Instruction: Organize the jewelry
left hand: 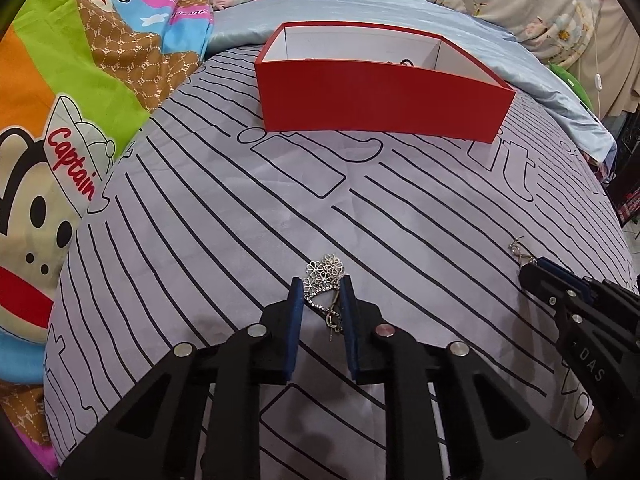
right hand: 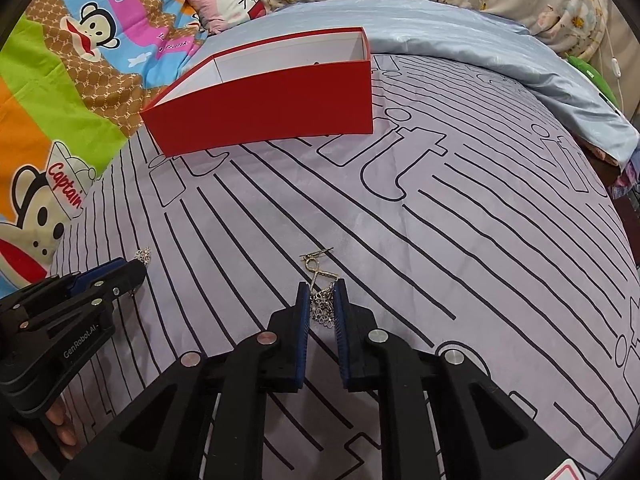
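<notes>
Judging by the scene, pickup is done and boxing is left: an earring is pinched between the narrow left gripper jaws, another earring between the right gripper jaws; the box lies well ahead.

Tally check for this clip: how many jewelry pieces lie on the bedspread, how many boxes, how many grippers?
Jewelry pieces on the bedspread: 2, a silver flower earring between the left gripper's pads and a chain earring between the right gripper's pads
Red box: 1, with something dark inside, too hidden to count
Grippers: 2
Total: 5
</notes>
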Tool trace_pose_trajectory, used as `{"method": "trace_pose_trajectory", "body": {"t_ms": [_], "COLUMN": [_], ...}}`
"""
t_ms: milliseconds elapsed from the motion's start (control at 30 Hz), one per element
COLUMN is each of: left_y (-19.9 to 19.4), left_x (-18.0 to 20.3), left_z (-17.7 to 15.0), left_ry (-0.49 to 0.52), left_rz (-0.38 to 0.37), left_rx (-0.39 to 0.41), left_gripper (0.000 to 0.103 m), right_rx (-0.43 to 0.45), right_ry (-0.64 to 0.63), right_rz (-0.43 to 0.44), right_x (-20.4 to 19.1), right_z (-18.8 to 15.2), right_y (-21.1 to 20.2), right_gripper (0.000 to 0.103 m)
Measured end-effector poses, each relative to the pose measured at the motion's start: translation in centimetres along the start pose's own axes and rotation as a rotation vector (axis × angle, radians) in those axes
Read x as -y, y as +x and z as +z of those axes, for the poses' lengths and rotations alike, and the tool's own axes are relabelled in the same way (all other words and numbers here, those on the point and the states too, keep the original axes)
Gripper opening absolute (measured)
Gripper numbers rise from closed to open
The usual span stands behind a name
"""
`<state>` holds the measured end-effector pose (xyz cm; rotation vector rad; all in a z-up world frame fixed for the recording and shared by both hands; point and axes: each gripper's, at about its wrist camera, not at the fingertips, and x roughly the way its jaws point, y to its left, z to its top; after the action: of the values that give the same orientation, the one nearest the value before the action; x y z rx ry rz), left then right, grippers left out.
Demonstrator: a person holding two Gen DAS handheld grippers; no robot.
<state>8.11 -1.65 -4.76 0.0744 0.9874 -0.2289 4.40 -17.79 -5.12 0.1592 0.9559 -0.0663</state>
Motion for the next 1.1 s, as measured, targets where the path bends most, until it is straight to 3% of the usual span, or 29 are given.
{"method": "trace_pose_trajectory", "body": {"t_ms": [33, 67, 133, 767, 800, 833, 867, 933, 1033, 1100], "left_y": [-0.1, -0.1, -0.4, -1.4, -1.4, -1.3, -1.2, -1.3, -0.7, 0.1], "left_x": [0.0, 0.0, 0.0, -0.9, -0.9, -0.9, -0.9, -0.5, 0.0, 0.2], "left_z": [0.0, 0.0, 0.0, 0.0, 0.0, 0.0, 0.0, 0.0, 0.1, 0.1], "left_ry": [-0.001, -0.002, -0.003, -0.038, -0.045, -0.049, -0.052, -0.046, -0.015, -0.008], "left_rz": [-0.005, -0.008, -0.018, -0.057, -0.071, -0.084, -0.073, -0.037, -0.023, -0.027], "left_rx": [-0.001, -0.002, -0.004, 0.007, 0.004, -0.002, -0.004, 0.008, 0.007, -0.01], "left_gripper": [0.017, 0.008, 0.0, 0.0, 0.001, 0.011, 0.035, 0.059, 0.055, 0.042], "right_rx": [-0.001, -0.001, -0.001, 0.023, 0.023, 0.022, 0.021, 0.022, 0.02, 0.019], "right_ry": [0.004, 0.008, 0.015, 0.038, 0.041, 0.043, 0.045, 0.048, 0.053, 0.055], "right_rz": [0.004, 0.008, 0.015, 0.039, 0.042, 0.045, 0.047, 0.05, 0.056, 0.059], "right_x": [0.0, 0.1, 0.2, 0.7, 0.7, 0.7, 0.7, 0.8, 0.8, 0.8], "right_z": [-0.1, -0.1, -0.1, -0.1, -0.1, -0.1, -0.1, 0.0, 0.0, 0.1], "right_y": [-0.1, -0.1, -0.3, -2.0, -2.0, -2.0, -2.0, -2.1, -2.1, -2.1], "right_gripper": [0.012, 0.009, 0.007, 0.007, 0.007, 0.007, 0.007, 0.007, 0.007, 0.007]}}
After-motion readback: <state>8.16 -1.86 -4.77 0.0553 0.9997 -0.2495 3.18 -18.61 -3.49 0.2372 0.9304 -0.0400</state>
